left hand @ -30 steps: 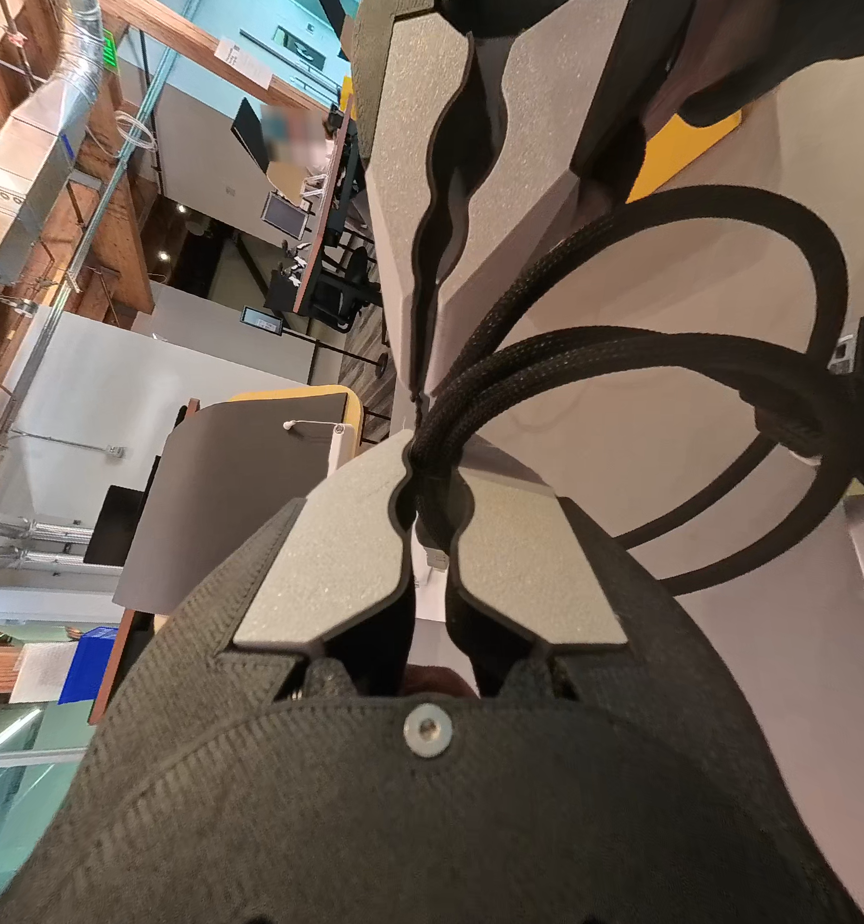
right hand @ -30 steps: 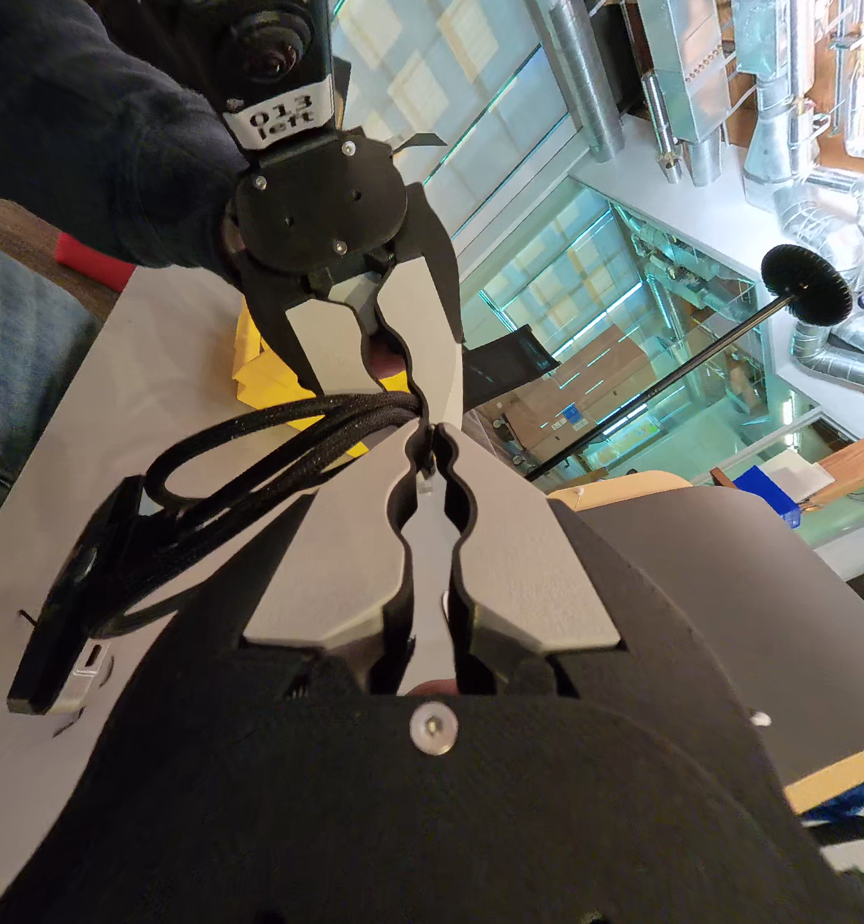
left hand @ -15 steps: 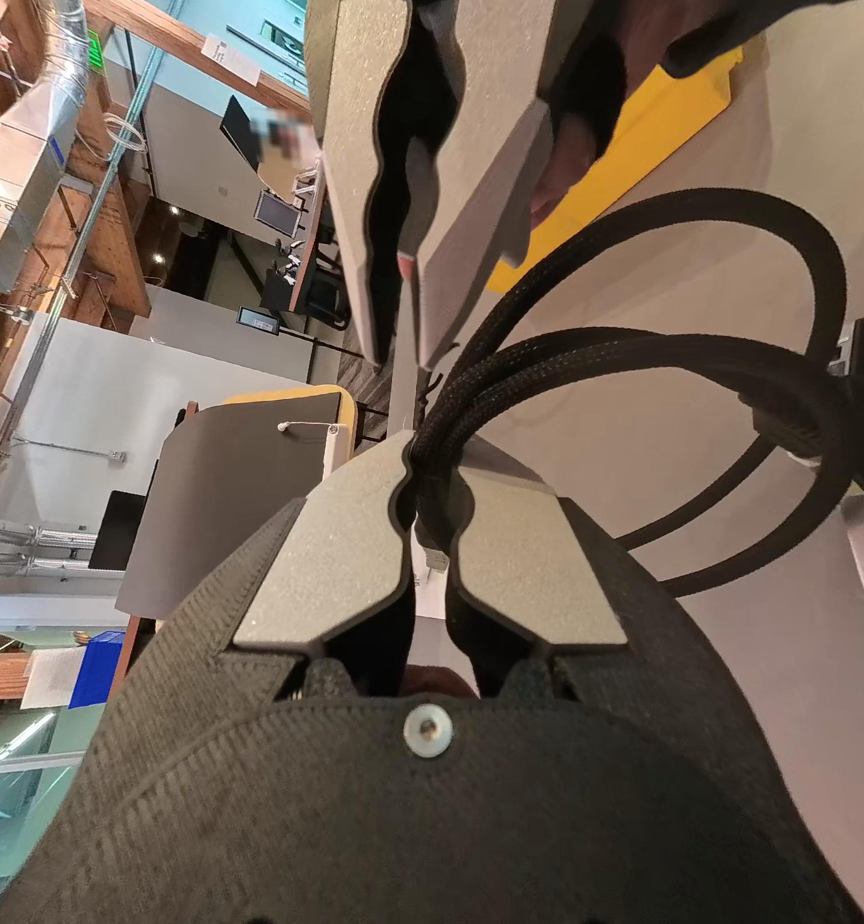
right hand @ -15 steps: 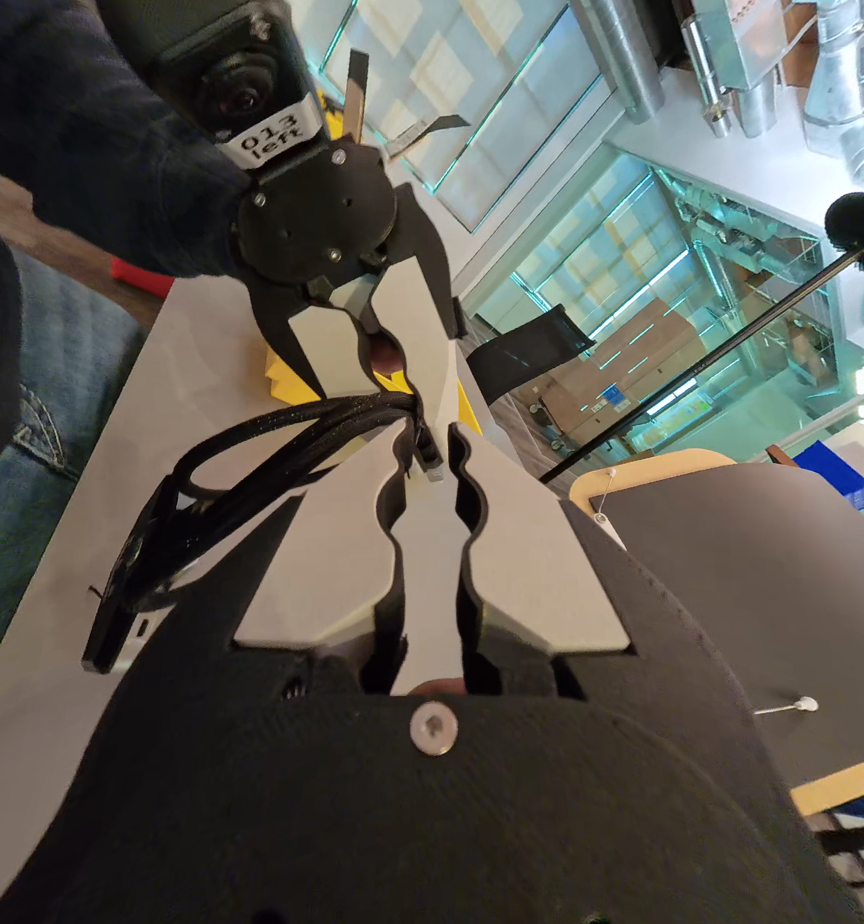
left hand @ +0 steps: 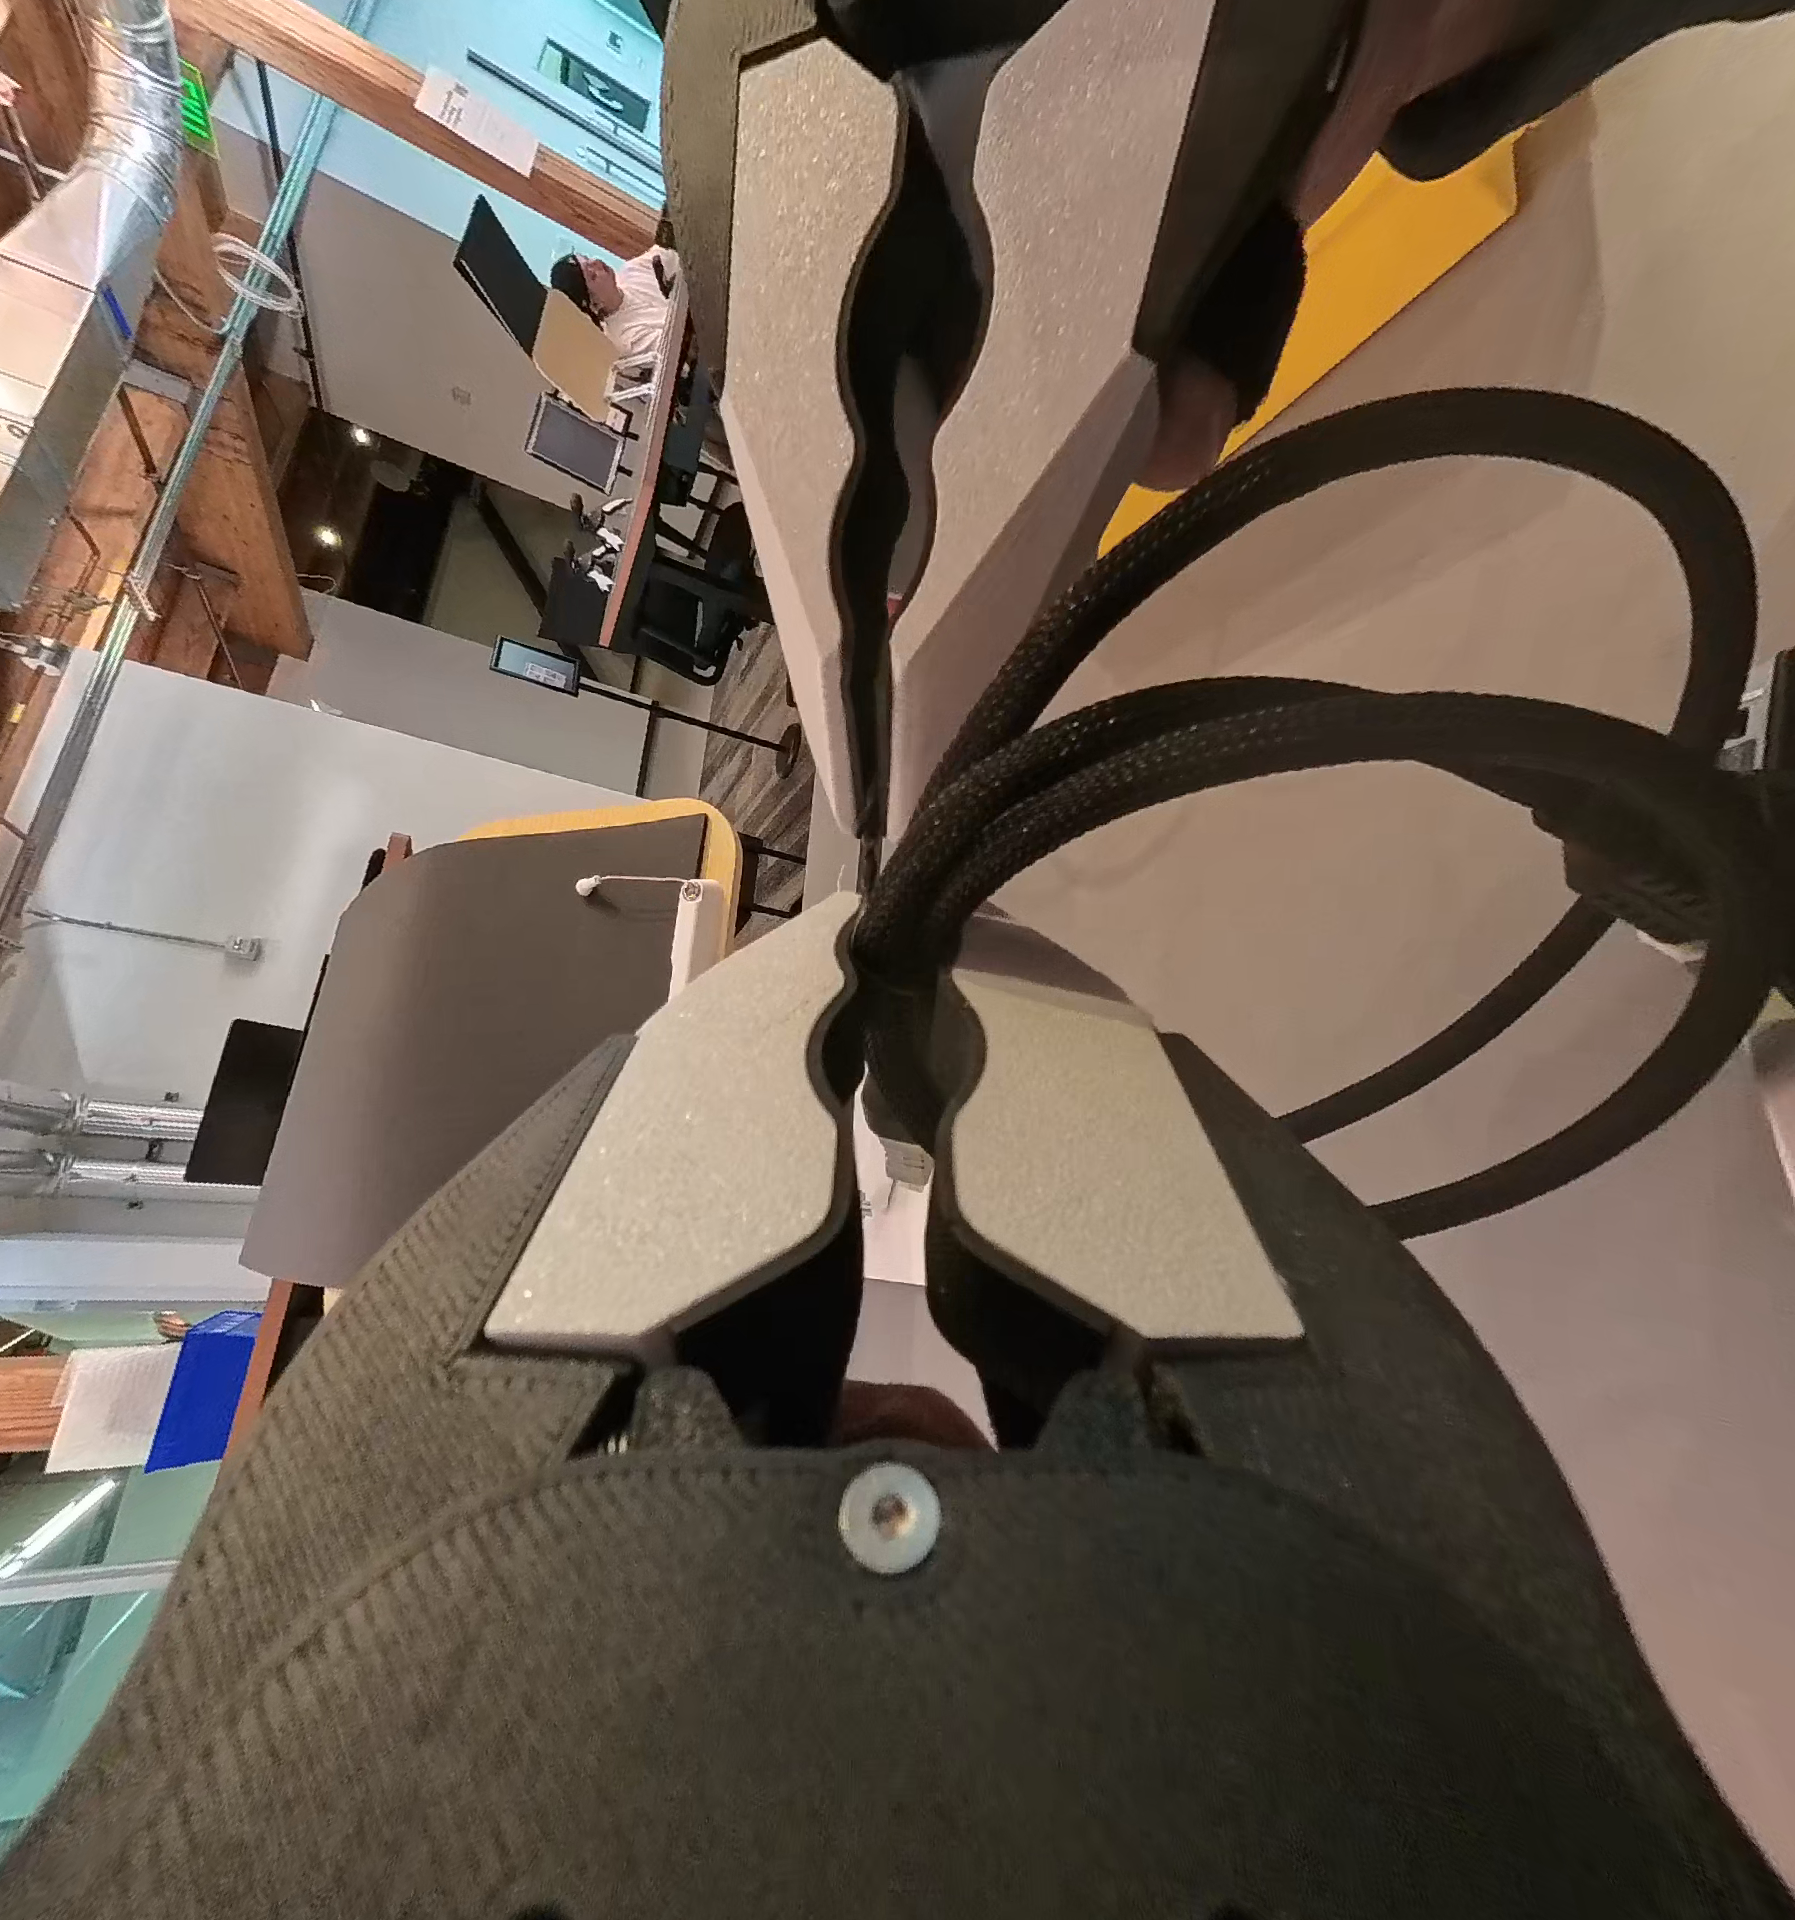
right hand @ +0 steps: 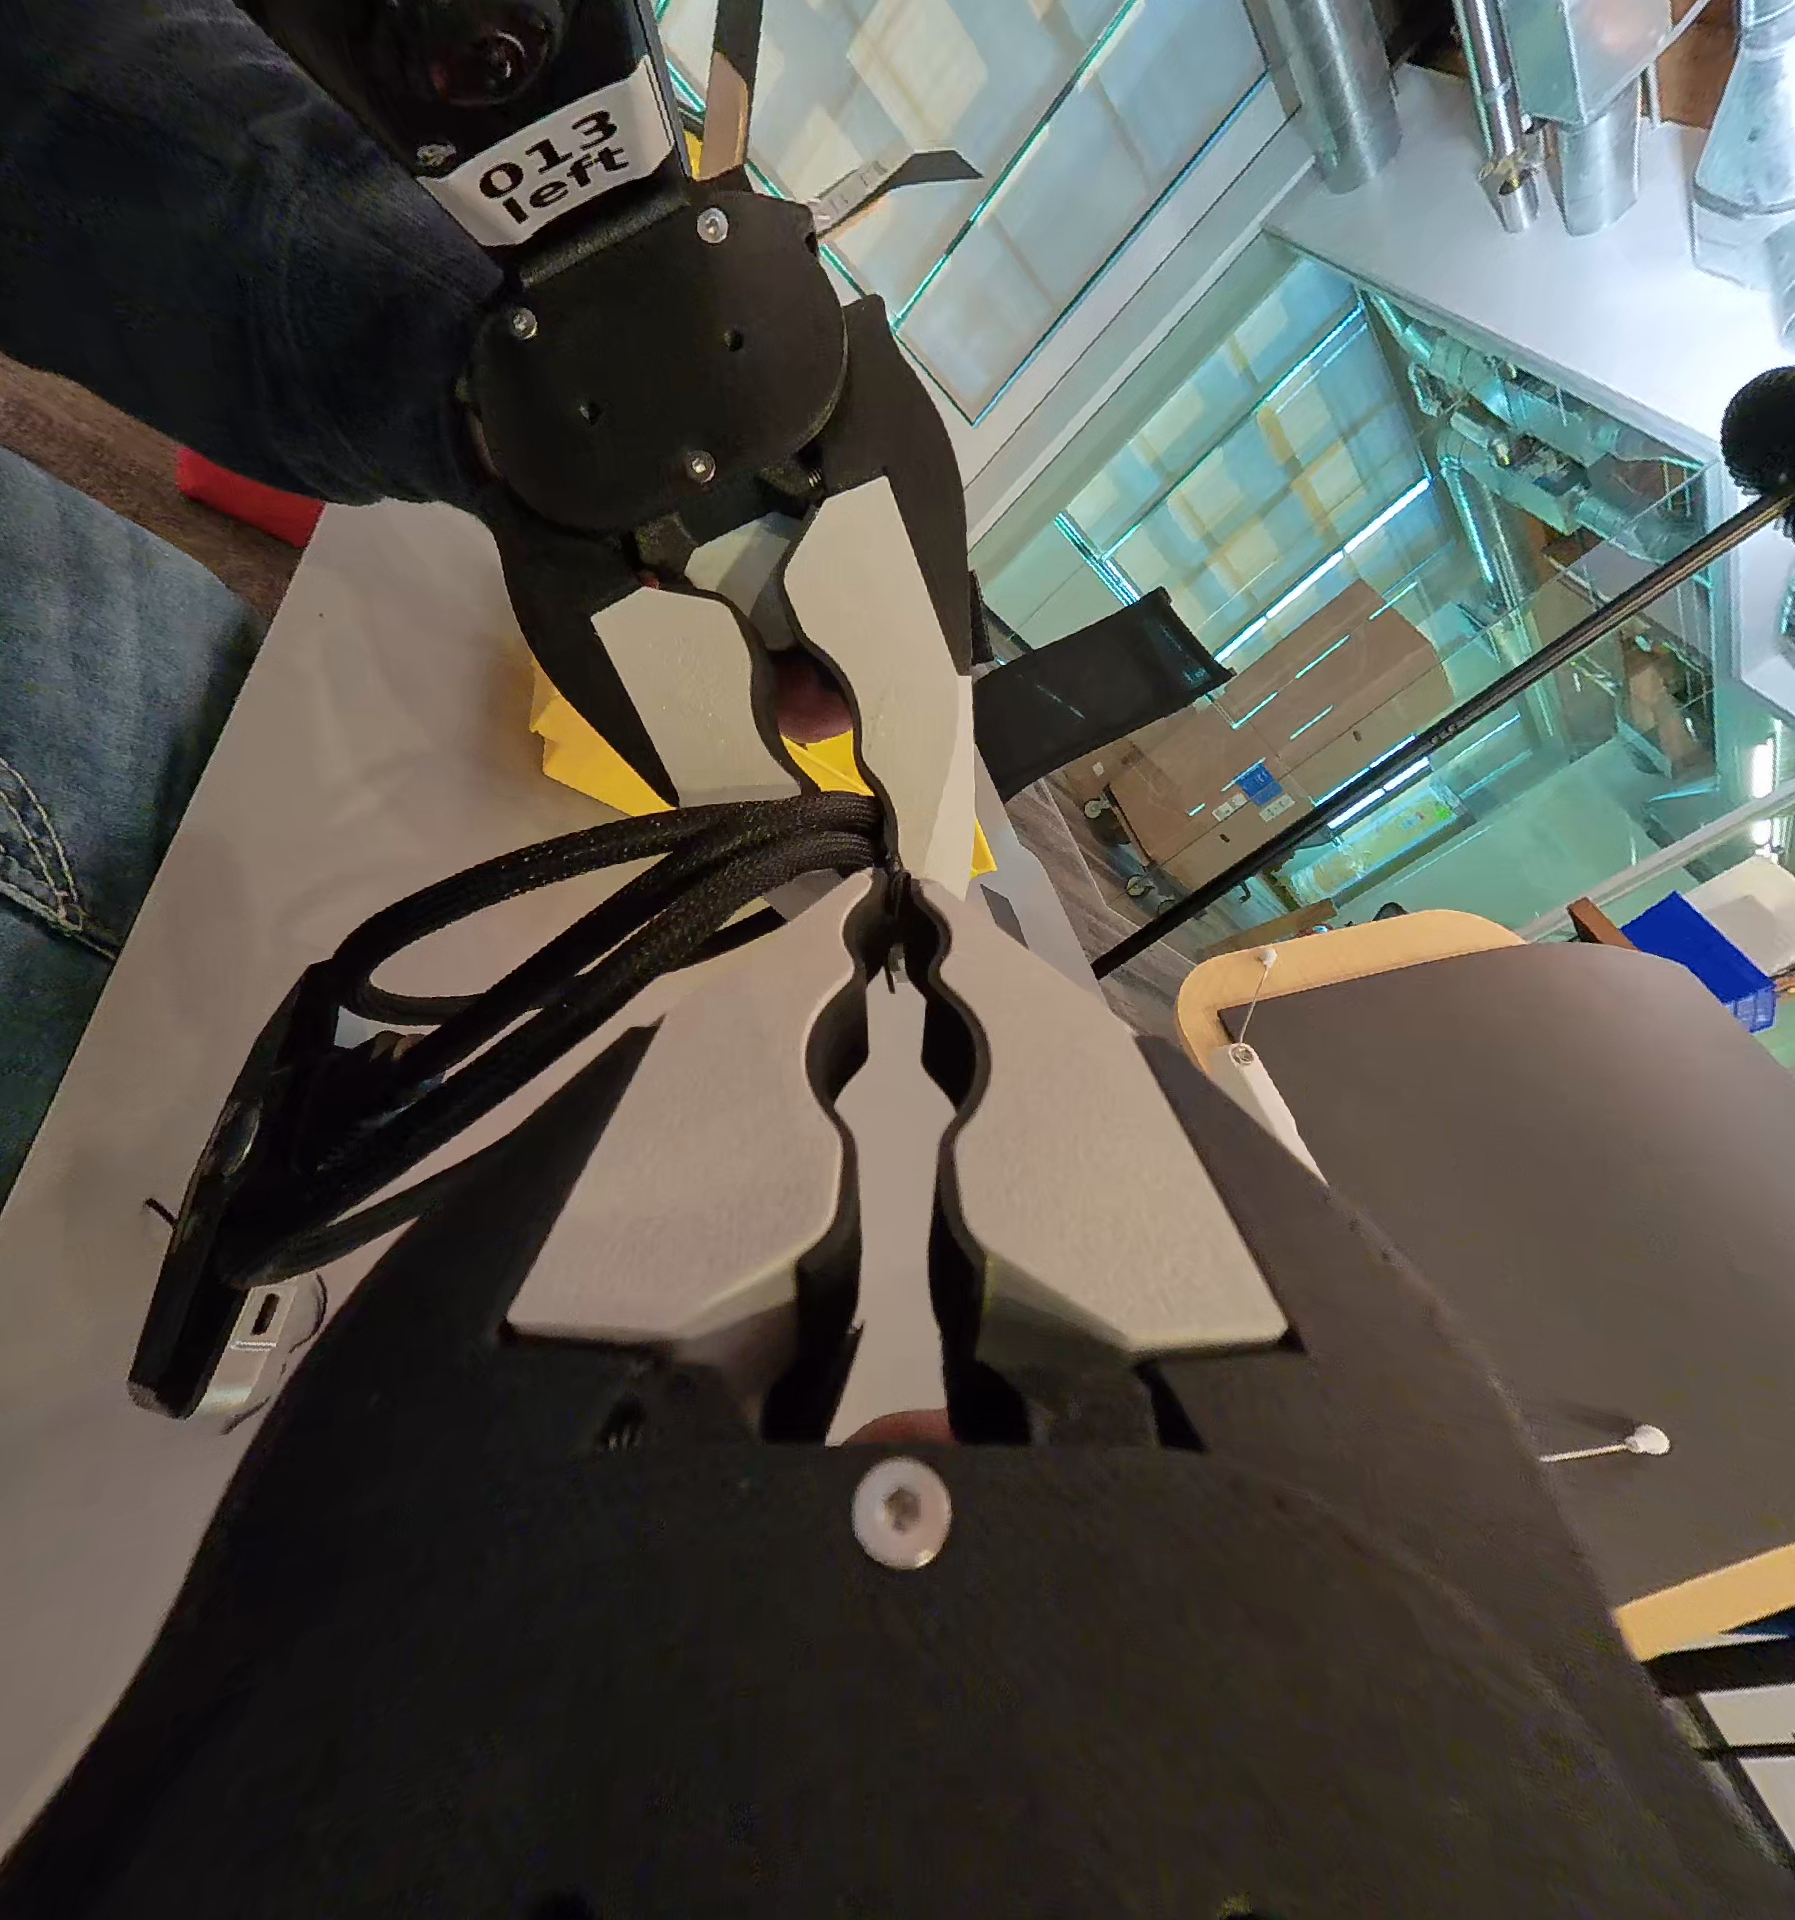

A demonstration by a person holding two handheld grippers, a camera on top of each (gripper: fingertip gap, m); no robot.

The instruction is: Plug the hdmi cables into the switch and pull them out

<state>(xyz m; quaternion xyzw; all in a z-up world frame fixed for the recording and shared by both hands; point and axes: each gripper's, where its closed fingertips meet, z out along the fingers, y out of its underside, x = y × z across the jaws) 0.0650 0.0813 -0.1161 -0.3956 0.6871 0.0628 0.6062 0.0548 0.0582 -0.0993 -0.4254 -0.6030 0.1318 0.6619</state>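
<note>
1. Table point(right hand: 373, 727): switch point(right hand: 218, 1247) lies flat, cable loops attached.
2. Your left gripper point(left hand: 898, 997) is clamped on the bundled hdmi cables point(left hand: 1028, 790).
3. Your right gripper point(right hand: 898, 935) is pinched shut on something thin and dark at the bundle; steady it.

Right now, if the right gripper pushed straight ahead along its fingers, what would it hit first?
The left gripper, almost tip to tip with the right gripper, which pinches a thin black tie beside the braided cables. Any gap between the tips is hard to judge.
</note>
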